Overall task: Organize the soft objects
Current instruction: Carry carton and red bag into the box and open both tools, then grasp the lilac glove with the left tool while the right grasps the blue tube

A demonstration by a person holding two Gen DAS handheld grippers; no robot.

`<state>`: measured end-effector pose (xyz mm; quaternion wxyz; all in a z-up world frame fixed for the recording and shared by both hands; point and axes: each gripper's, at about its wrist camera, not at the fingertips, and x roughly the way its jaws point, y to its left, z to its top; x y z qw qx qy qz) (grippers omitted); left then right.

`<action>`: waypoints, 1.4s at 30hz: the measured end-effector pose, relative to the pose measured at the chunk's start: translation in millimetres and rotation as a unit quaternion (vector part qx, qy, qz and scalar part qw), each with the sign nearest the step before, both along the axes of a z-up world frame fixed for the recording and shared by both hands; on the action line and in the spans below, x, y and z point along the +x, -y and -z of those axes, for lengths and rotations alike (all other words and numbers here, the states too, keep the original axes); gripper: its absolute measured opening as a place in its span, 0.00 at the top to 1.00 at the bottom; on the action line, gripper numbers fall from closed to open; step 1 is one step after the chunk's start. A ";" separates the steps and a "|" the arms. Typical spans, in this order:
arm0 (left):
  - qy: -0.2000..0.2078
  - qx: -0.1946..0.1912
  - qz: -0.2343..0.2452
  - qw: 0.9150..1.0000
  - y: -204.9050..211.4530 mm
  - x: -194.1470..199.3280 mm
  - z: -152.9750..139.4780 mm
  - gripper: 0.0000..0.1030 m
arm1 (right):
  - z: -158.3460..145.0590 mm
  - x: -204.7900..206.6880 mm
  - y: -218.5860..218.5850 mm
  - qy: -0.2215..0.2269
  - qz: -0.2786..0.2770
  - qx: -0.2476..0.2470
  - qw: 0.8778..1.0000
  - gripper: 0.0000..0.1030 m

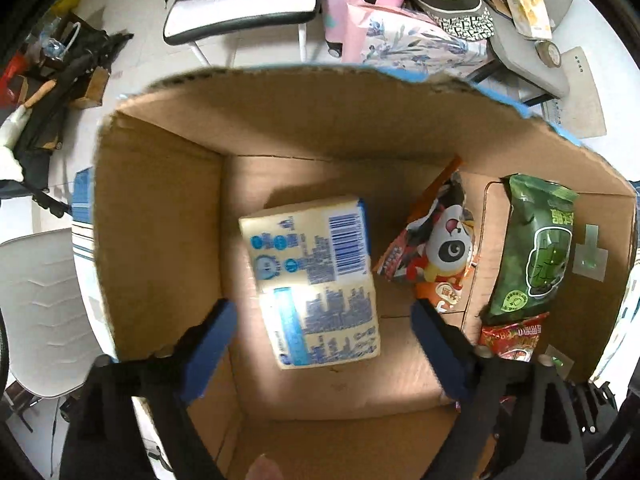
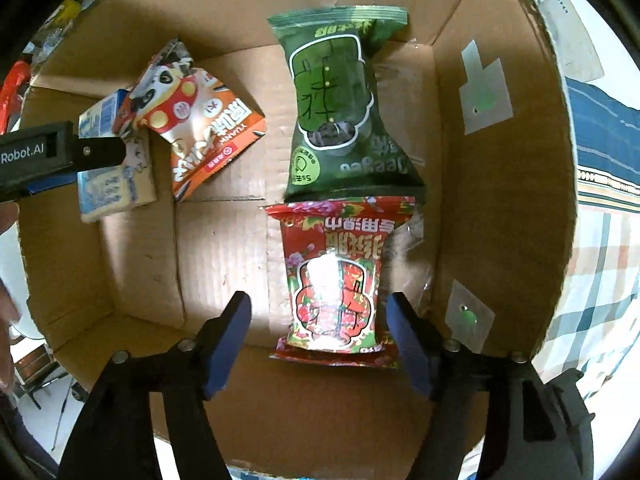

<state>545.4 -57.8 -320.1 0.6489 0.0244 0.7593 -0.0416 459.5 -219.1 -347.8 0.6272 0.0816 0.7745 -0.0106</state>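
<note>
- Left wrist view: my left tongs (image 1: 324,340) hang spread over the tissue pack (image 1: 312,284), which lies flat on the box (image 1: 160,216) floor between the tips, so I judge it set down.
- Right wrist view: my right tongs (image 2: 320,340) are spread around the red packet (image 2: 336,280), gripping nothing; the green packet (image 2: 340,120) lies just beyond, touching it end to end.

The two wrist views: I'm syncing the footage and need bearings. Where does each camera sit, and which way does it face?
Left wrist: sits on the left gripper, looks down into the cardboard box at the tissue pack; its own open jaws show, and a fingertip at the bottom edge.
Right wrist: sits on the right gripper, looks down into the box at the red packet between its open jaws; the left gripper shows at the left edge.
Shared: the box, tissue pack, panda bag, green packet, red packet.
</note>
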 end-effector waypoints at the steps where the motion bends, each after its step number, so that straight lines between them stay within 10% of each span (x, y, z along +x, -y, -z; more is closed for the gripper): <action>1: 0.006 0.000 0.001 1.000 -1.3 -1.6 -3.4 0.09 | -1.9 -0.4 -1.3 0.001 -0.001 0.002 1.000 0.26; 6: 0.034 -0.005 0.000 0.999 -7.6 -19.7 -28.4 0.06 | -25.0 -10.4 -2.0 0.019 0.005 0.006 1.000 0.01; 29: 0.237 0.017 0.005 0.971 -16.3 -178.9 -156.7 0.06 | -151.9 -112.0 -1.5 0.159 0.008 -0.039 0.986 0.01; 42: 0.244 0.039 -0.056 0.967 -71.3 -251.6 -161.1 0.06 | -176.2 -160.9 -19.2 0.173 0.009 0.032 0.984 0.01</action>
